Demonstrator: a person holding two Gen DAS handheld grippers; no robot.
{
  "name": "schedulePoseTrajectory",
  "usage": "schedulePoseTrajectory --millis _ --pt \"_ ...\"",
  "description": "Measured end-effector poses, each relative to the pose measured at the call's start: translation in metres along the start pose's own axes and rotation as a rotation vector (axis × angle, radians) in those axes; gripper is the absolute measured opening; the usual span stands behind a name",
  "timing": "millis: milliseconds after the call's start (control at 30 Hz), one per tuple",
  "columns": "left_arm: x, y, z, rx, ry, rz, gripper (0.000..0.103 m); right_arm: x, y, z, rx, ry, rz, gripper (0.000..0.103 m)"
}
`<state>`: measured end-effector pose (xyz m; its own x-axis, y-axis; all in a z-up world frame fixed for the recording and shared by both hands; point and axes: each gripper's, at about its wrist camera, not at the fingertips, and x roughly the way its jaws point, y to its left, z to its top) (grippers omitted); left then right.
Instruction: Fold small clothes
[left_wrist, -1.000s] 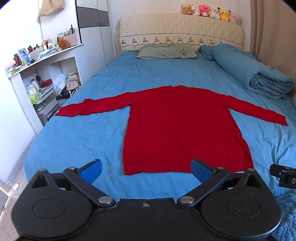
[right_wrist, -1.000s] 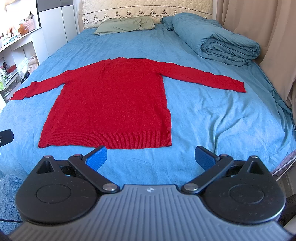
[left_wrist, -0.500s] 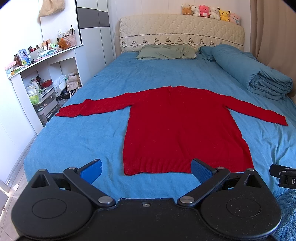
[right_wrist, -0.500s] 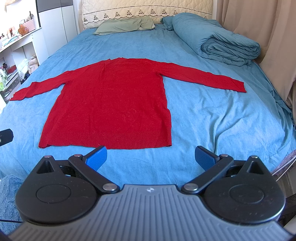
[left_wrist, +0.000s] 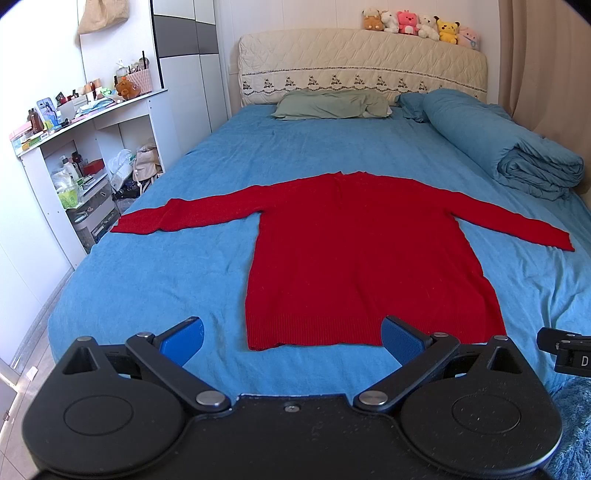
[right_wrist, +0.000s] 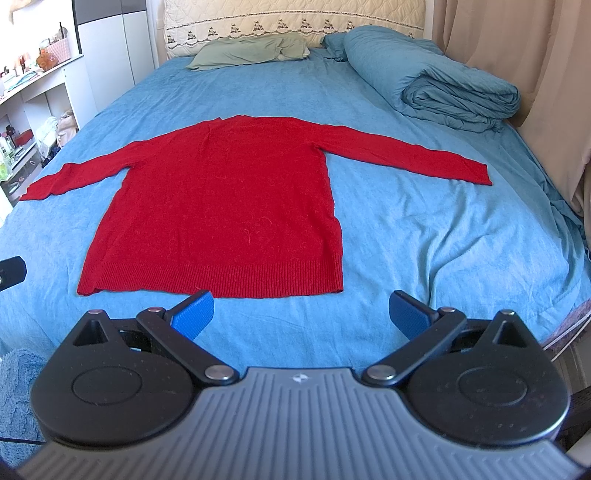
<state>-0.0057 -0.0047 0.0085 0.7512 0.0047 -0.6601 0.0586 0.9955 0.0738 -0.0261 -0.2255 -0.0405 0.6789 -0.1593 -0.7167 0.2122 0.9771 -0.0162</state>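
Lying flat on the blue bed sheet (left_wrist: 192, 280), a red knit sweater (left_wrist: 362, 266) is spread with both long sleeves extended sideways and its ribbed hem nearest the cameras. The knit is seen as fine and slightly fuzzy; the sheet is seen as lightly wrinkled, most of all toward the right edge of the bed.

The left gripper (left_wrist: 291, 334) is held with its jaws spread wide, nothing between them; its blue textured pads (left_wrist: 183, 338) are positioned just short of the hem. The right gripper (right_wrist: 301, 314) is likewise held wide apart and empty, its left pad overlapping the hem line in the view, though contact cannot be confirmed.

In the left wrist view only, a row of plush toys (left_wrist: 421, 24) is shown on top of the quilted cream headboard (left_wrist: 362, 59), together with most of a cluttered white shelf unit (left_wrist: 85, 122) beside the bed. In the right wrist view only, a beige curtain (right_wrist: 546, 55) is seen at full length, and a fluffy blue fabric (right_wrist: 16, 398) is seen at the lower left corner.

A green pillow (left_wrist: 332, 105) is placed at the head of the bed. A rolled blue duvet (right_wrist: 436, 77) is placed along the right side, well apart from the sweater. The path from either gripper to the hem is unobstructed.
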Motion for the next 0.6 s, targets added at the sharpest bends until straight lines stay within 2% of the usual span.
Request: schedulePoseTrajectory --millis 467,600 --pt "0.0 -0.001 0.004 -0.013 0.008 -0.004 0.103 0.002 0.001 -0.001 0.008 0.0 0.005 0.103" --pt "0.001 -0.004 0.014 -0.016 0.002 -0.024 0.103 0.001 -0.003 0.003 0.021 0.007 0.018 0.103"
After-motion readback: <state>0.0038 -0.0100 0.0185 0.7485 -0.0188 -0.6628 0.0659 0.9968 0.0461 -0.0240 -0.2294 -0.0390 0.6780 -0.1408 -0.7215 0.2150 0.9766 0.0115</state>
